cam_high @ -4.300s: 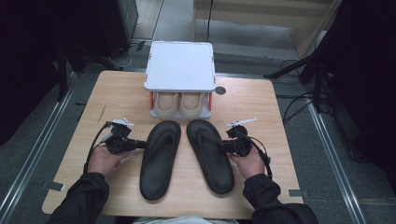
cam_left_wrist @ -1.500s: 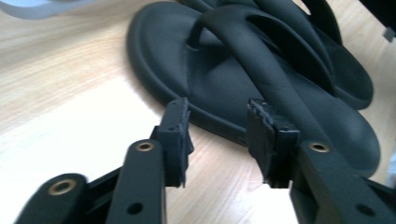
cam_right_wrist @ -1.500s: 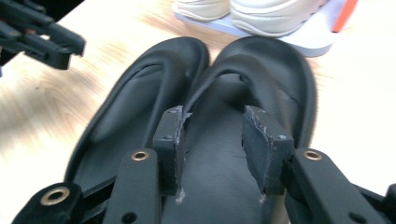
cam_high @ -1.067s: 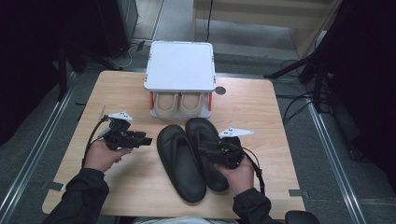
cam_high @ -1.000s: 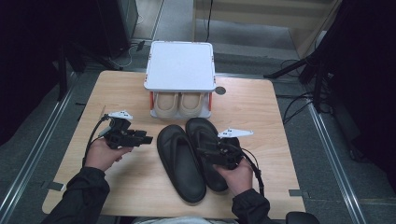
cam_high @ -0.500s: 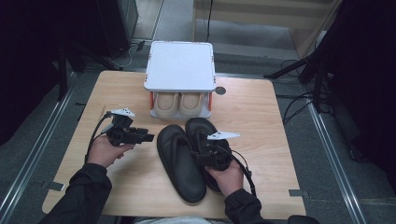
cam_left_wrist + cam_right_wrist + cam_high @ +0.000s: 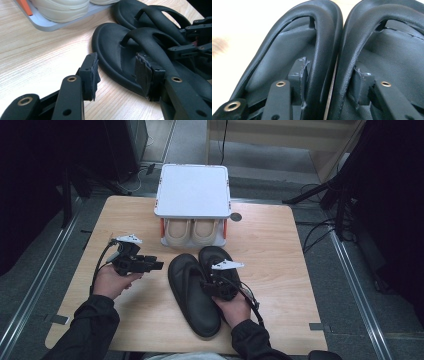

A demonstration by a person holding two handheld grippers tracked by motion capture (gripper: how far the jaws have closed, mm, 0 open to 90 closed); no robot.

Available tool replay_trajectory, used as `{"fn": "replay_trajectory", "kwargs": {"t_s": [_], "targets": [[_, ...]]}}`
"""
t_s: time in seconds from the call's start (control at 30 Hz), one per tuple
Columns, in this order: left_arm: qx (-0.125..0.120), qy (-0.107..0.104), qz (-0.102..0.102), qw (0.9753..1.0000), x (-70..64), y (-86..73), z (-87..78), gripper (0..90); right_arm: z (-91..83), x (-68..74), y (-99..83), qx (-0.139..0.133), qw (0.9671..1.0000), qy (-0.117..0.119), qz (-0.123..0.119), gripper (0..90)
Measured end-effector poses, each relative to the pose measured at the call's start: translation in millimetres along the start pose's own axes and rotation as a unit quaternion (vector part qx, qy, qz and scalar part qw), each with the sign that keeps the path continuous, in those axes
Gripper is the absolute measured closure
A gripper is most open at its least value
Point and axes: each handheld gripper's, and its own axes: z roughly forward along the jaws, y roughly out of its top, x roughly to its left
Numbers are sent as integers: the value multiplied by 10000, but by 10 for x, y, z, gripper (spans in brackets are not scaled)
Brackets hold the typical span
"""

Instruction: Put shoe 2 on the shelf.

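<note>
Right gripper now pinches the inner straps of the two black rubber flip-flop sandals together, one pad inside each strap. A few seconds ago the pair lay apart; now they are touching at the middle of the wooden table, in front of the white shoe rack. Left gripper has let go and hovers open beside them. I judge they can be lifted as one.

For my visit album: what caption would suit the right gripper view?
Right gripper with one of its fingers inside each of two black sandals, pinching their touching straps together.
</note>
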Motion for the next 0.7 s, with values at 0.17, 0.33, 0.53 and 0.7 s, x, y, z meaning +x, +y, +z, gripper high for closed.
{"fn": "replay_trajectory", "kwargs": {"t_s": [0.17, 0.33, 0.53, 0.7], "targets": [[-30, -59, -32, 10000, 2, 2, -5, 542, -8, 6, -2, -17, 9999, -92, 133, 613], [-11, -65, -45, 10000, 10, 2, -3, 547, -19, -11, 1, 8, 9995, -184, 274, 711], [11, -55, -58, 10000, 15, 2, 4, 547, -32, -23, 7, 45, 9989, -187, 439, 734], [54, -31, -34, 10000, 9, 1, 12, 545, -55, -47, -1, 64, 9980, -122, 614, 754]]}}
